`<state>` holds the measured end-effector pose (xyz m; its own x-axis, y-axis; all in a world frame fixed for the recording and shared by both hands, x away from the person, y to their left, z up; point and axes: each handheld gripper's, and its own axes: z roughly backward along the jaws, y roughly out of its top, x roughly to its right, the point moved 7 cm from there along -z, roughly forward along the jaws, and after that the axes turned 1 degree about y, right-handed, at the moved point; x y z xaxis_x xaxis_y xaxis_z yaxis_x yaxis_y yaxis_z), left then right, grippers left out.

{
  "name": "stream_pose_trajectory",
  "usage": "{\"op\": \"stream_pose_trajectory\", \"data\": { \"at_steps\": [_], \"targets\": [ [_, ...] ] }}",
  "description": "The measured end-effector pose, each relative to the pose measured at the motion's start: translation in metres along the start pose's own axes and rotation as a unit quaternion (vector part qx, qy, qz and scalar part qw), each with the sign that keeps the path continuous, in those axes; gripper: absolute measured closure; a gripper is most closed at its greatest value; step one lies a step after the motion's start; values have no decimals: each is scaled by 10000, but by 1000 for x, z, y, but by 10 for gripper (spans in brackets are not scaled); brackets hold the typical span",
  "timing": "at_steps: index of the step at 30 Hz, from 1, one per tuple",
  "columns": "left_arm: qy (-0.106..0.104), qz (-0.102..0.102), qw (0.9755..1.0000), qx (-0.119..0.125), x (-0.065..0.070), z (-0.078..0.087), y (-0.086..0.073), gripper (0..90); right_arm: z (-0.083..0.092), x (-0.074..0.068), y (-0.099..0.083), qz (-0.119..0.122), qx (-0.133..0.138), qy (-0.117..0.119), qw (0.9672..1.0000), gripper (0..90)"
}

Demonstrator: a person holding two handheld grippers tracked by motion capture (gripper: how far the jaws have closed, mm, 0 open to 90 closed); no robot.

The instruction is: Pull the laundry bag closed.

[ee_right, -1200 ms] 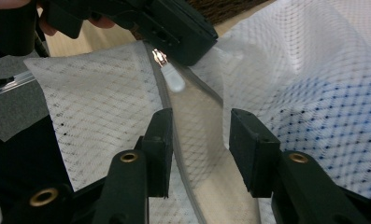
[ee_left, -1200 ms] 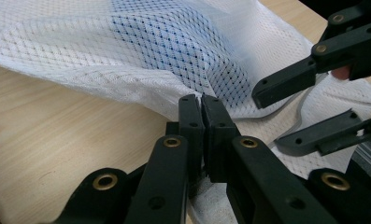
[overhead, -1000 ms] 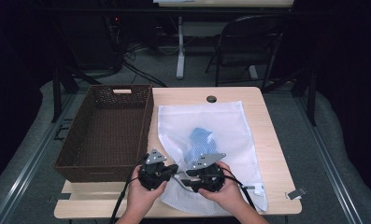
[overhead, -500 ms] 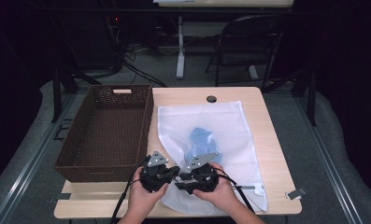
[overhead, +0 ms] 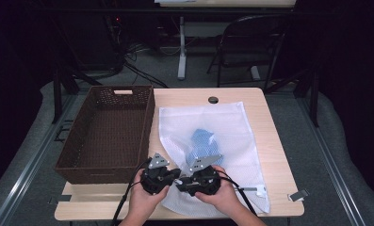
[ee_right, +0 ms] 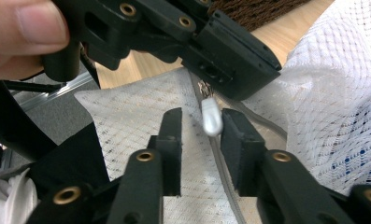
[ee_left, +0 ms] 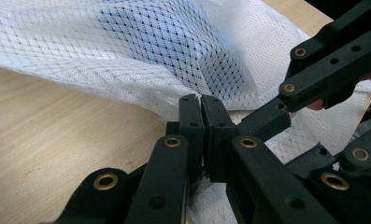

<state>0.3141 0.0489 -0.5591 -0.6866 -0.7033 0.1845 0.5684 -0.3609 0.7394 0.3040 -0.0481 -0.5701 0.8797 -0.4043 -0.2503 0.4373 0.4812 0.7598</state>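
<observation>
No writing, label, brand mark, number or sign can be read anywhere here, neither on the table nor on the things lying on it.

My left gripper (overhead: 173, 177) and right gripper (overhead: 181, 181) are matte black, brass-ringed pivots along the jaw links, grey three-cornered plates on top, black cables trailing; my forearms bare.
</observation>
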Motion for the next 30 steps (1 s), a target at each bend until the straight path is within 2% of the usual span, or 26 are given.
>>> {"op": "stream_pose_trajectory", "data": {
  "at_steps": [11, 16, 30],
  "targets": [
    [1, -4, 10000, -1, 1, -1, -1, 882, 0, 1, 1, -144, 64, 72, 9999, 827],
    [-5, -7, 10000, -11, 3, -1, -2, 881, -1, 2, 0, -149, 37, 90, 9998, 834],
    [25, -28, 10000, 21, 3, 0, -4, 879, -3, 3, -3, -363, 17, 233, 9991, 866]
  ]
}}
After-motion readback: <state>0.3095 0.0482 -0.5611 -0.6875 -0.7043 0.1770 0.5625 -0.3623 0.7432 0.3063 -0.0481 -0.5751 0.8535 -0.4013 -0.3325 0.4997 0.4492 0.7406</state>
